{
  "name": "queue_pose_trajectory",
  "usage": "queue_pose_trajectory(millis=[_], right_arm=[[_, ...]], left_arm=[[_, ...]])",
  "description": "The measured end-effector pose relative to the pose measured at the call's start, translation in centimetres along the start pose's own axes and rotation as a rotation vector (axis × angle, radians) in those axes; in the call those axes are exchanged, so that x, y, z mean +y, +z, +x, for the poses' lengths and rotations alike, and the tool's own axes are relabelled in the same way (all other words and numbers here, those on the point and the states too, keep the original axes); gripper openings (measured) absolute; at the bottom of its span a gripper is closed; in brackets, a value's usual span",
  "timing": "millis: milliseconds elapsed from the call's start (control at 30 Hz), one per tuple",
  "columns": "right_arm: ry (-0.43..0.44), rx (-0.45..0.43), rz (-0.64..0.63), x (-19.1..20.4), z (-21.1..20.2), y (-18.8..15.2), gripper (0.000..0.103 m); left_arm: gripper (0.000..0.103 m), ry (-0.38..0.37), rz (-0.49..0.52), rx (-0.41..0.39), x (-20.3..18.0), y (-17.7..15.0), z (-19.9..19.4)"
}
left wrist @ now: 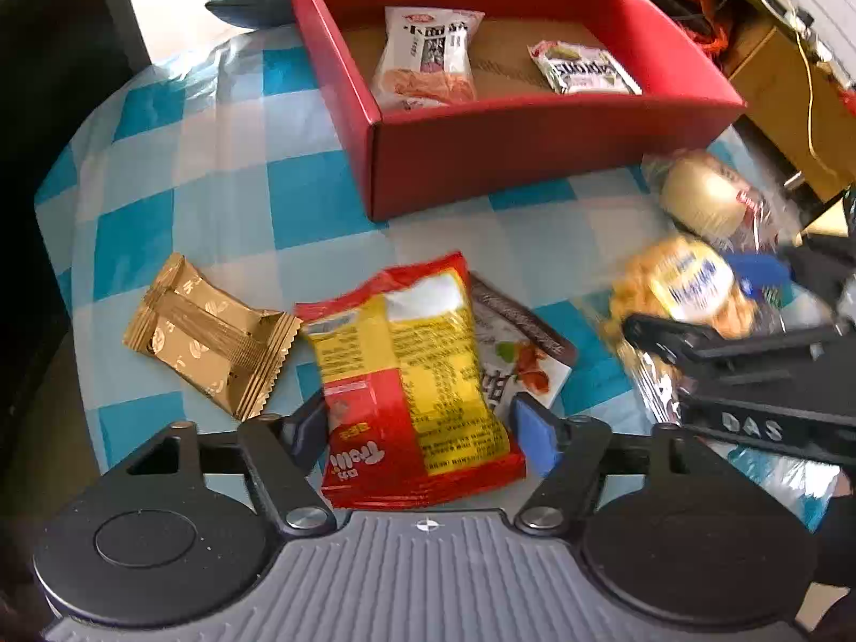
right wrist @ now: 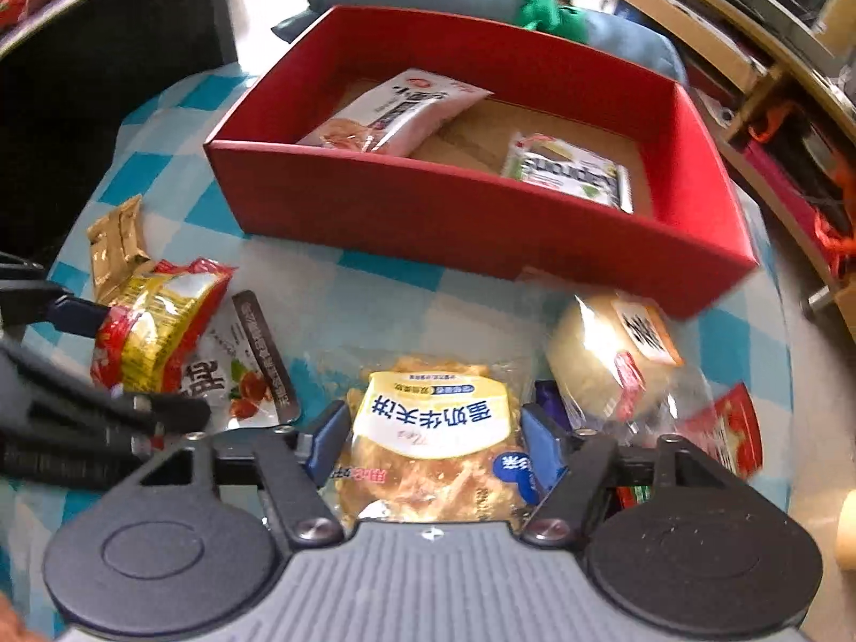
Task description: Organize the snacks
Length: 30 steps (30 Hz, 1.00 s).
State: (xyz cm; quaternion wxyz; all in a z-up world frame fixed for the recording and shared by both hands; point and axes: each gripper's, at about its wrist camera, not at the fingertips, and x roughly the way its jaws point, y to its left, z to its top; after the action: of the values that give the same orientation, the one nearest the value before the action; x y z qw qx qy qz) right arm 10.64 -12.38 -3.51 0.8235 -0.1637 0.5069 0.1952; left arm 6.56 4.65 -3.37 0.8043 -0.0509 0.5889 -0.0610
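Left wrist view shows the left gripper [left wrist: 422, 428] pinching the red-and-yellow snack bag [left wrist: 412, 380], red box [left wrist: 535, 160] far ahead; the slick, puffy packet could slip, or drag the sachet [left wrist: 513, 358] beneath.

Both wrist views look steeply down, close over the checked counter [left wrist: 224, 198]. Left view sits left of right view; both share the red box [left wrist: 535, 160] [right wrist: 428, 224] ahead.
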Motion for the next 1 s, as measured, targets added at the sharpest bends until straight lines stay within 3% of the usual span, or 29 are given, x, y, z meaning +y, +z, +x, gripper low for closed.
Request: queue_pose_trajectory(millis=[167, 300, 433, 600, 667, 1000], right_arm=[[-0.025, -0.016, 0.057, 0.1, -1.9, -1.5, 0.062], [-0.03, -0.03, 0.054, 0.4, -3.1, -2.0, 0.061], [-0.007, -0.064, 0.063, -0.2, -3.8, -2.1, 0.061], [0.051, -0.082, 0.071, -1.3, -3.0, -2.0, 0.061], [0.069, -0.095, 0.076, -1.8, -2.8, -1.8, 0.061], [0.106, -0.124, 0.129, -3.5, -2.8, -1.3, 0.061]], left_arm=[[0.072, -0.003, -0.013, -0.003, 0.1, 0.3, -0.1], [0.08, 0.022, -0.011, -0.002, -0.3, 0.7, 0.5], [0.079, 0.055, 0.008, -0.016, -1.1, 0.7, 0.8], [0.065, 0.055, -0.019, -0.032, -0.8, 0.9, 0.0], [0.064, 0.08, -0.013, -0.046, -1.0, 1.0, -0.3], [0.061, 0.065, 0.01, -0.098, -1.6, 1.5, -2.0]])
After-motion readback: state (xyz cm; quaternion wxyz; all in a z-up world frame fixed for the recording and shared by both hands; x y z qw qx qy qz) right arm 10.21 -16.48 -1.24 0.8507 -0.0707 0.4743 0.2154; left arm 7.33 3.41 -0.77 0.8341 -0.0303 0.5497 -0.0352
